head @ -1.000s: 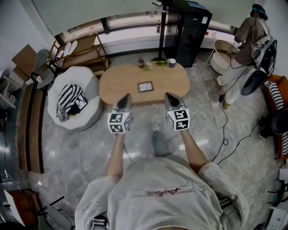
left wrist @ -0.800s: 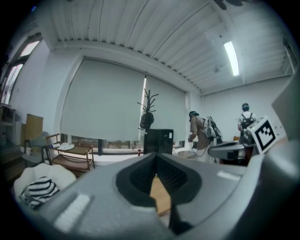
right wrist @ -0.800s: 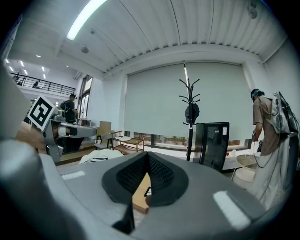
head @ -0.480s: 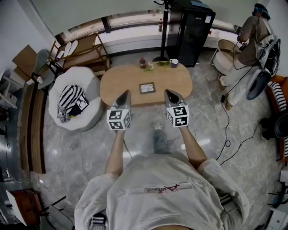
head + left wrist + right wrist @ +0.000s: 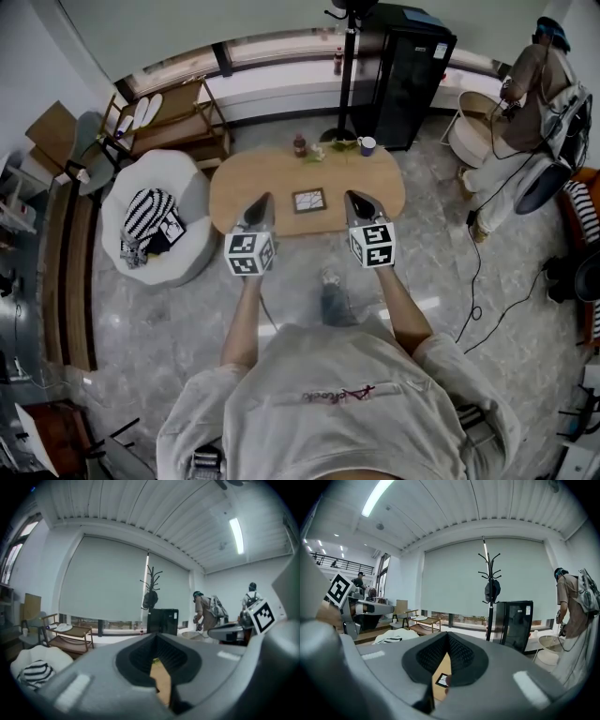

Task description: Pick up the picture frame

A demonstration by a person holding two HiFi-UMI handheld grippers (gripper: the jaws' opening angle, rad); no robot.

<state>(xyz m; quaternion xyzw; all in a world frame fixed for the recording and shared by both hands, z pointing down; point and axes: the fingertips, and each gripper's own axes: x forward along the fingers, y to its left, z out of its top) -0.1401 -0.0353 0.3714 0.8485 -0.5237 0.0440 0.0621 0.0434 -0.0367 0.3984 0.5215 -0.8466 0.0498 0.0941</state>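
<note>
Here, we hold two grippers out toward an oval wooden table [image 5: 272, 173]. The left gripper [image 5: 262, 199], at eleven o'clock, and the right gripper [image 5: 352, 196], at one o'clock, both have their jaws pressed together, with nothing between them. The picture frame [image 5: 309, 200] lies flat on the table at twelve o'clock, between the two tips and apart from both.

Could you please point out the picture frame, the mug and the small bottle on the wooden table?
picture frame [image 5: 308, 200]: head view, the centre of its face.
mug [image 5: 367, 146]: head view, its body just below the rim.
small bottle [image 5: 300, 146]: head view, its body.
</note>
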